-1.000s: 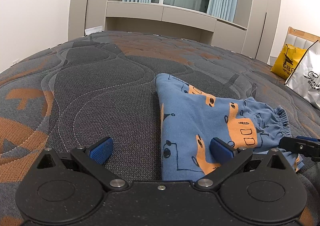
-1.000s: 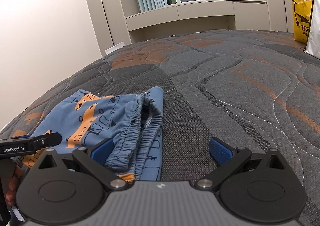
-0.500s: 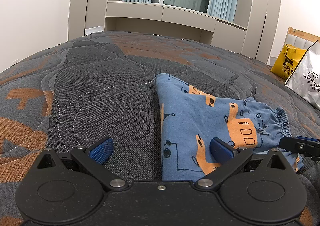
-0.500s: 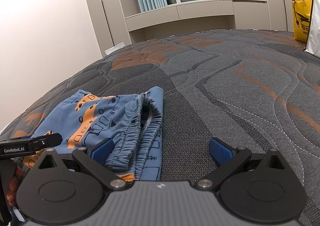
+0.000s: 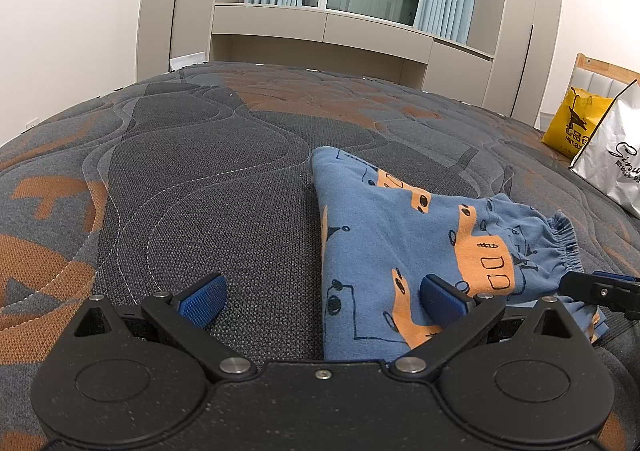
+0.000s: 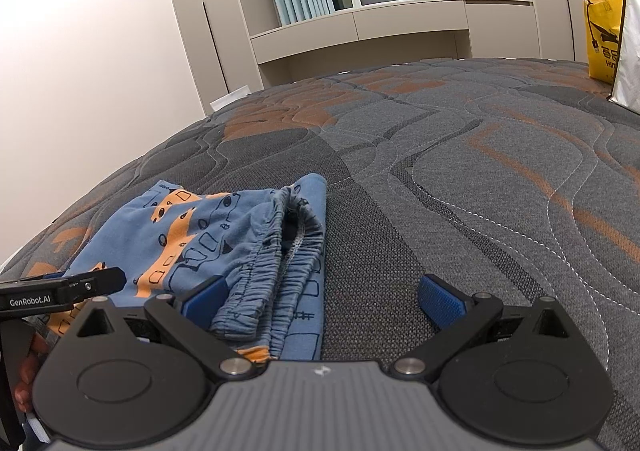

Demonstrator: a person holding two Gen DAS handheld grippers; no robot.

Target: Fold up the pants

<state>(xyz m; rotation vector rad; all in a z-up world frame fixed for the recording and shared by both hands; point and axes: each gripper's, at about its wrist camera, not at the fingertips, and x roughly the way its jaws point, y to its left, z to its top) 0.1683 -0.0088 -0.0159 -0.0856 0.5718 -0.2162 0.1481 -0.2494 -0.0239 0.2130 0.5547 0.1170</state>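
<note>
Small blue pants (image 5: 404, 235) with orange car prints lie folded flat on the quilted bed; they also show in the right wrist view (image 6: 224, 239), elastic waistband toward that camera. My left gripper (image 5: 324, 297) is open and empty, low over the pants' left edge, its right pad above the cloth. My right gripper (image 6: 322, 297) is open and empty, low over the waistband end, its left pad beside the gathered elastic. Each gripper's tip shows at the edge of the other's view.
The grey and orange quilted bed cover (image 5: 208, 179) spreads wide around the pants. A yellow bag (image 5: 574, 123) and a white bag (image 5: 618, 167) stand at the bed's far right. Cabinets and a window line the far wall.
</note>
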